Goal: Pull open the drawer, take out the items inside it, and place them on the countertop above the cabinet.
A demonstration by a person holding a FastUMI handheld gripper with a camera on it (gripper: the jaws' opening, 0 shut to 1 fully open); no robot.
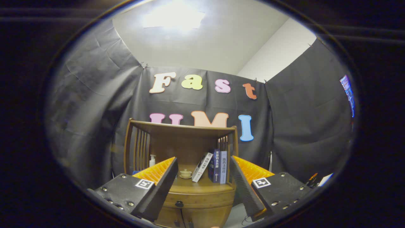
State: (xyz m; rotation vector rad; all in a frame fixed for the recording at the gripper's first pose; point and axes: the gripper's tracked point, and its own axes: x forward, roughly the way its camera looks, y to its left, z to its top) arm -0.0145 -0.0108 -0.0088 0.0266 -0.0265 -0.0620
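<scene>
I hold the gripper (204, 172) with fingers wide and empty, facing the cabinet (196, 215); its drawer (199, 199) sits closed, books (215, 166) and a cup (185, 173) on the countertop (205, 187).

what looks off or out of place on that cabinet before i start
Only one thing: the white book leans at a slant against the upright books, beside the small bowl. The drawer is shut, and the gripper hangs open, well short of its knob.

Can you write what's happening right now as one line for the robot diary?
stage: approach | gripper: open, empty, facing cabinet | drawer: shut, knob untouched | countertop: small cup, books, bottle
</scene>
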